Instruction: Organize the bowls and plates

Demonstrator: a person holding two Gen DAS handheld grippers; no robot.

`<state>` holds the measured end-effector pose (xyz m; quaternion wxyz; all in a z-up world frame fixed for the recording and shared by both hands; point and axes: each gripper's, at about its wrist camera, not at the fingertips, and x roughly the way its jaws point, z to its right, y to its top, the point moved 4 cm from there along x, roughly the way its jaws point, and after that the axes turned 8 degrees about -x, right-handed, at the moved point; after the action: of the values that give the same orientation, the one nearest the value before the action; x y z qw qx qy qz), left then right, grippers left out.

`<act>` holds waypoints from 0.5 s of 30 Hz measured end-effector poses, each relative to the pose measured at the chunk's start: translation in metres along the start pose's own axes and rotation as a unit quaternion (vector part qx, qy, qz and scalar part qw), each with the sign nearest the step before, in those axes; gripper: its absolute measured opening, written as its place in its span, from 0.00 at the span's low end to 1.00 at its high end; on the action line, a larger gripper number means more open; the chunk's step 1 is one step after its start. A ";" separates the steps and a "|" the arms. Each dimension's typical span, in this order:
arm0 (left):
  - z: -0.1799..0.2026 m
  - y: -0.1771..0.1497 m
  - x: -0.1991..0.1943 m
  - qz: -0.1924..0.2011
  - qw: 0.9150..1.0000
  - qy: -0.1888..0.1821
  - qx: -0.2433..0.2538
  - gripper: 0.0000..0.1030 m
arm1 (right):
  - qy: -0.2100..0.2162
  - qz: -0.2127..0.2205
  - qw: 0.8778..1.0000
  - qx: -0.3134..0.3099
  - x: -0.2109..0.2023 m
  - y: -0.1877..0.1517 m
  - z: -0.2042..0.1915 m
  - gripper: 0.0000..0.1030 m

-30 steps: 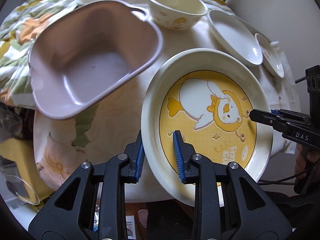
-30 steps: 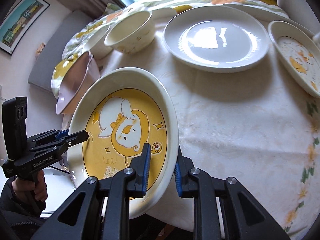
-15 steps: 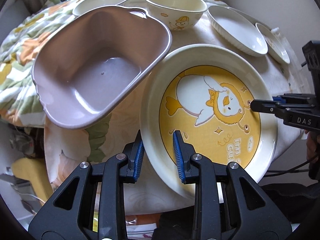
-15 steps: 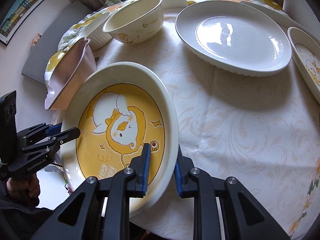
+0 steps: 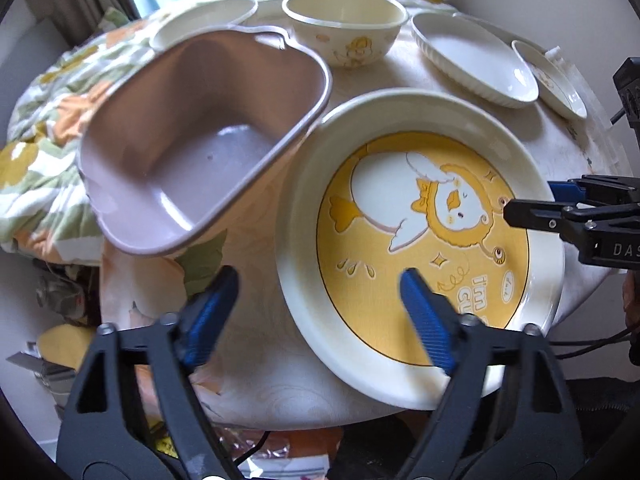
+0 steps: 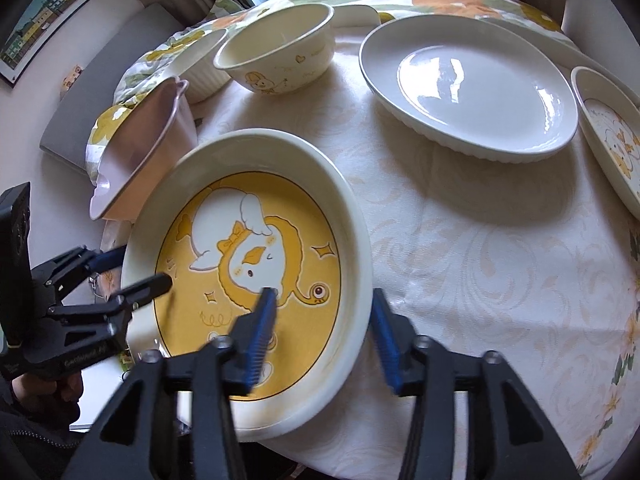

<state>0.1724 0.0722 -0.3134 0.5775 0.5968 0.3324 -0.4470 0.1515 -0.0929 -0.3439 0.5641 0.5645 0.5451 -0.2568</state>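
A cream plate with a yellow duck picture (image 5: 420, 240) lies on the table near its front edge; it also shows in the right wrist view (image 6: 248, 276). My left gripper (image 5: 320, 316) is open, its jaws spread wide astride the plate's left rim. My right gripper (image 6: 324, 336) is open, its jaws astride the plate's right rim; it shows at the right in the left wrist view (image 5: 532, 204). A mauve square bowl (image 5: 200, 144) sits tilted to the plate's left.
At the back stand a cream duck bowl (image 6: 280, 56), a ribbed white dish (image 6: 204, 68), a large white plate (image 6: 472, 84) and a small duck plate (image 6: 612, 136). The cloth-covered table (image 6: 480, 260) ends just below the grippers.
Both grippers have opened and let go of the duck plate's rim. The plate has come down to rest on the table, closer to the other dishes.
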 end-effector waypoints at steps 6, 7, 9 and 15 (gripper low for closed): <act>0.004 -0.001 -0.006 0.004 1.000 0.006 -0.003 0.83 | -0.002 0.004 1.000 -0.001 -0.005 -0.001 0.000 0.46; 0.004 -0.001 -0.009 0.006 1.000 0.006 -0.006 0.83 | -0.004 0.007 1.000 -0.005 -0.008 -0.001 -0.001 0.46; 0.007 -0.001 -0.018 0.013 1.000 0.010 -0.007 0.83 | -0.009 0.017 1.000 -0.006 -0.016 -0.003 -0.001 0.46; 0.024 0.009 -0.070 0.067 0.997 0.031 -0.017 0.83 | -0.010 0.078 0.997 -0.022 -0.071 0.002 0.005 0.47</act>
<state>0.1509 0.0555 -0.2443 0.6054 0.6213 0.3171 -0.3832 0.1352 -0.1199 -0.2804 0.6004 0.5900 0.4992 -0.2053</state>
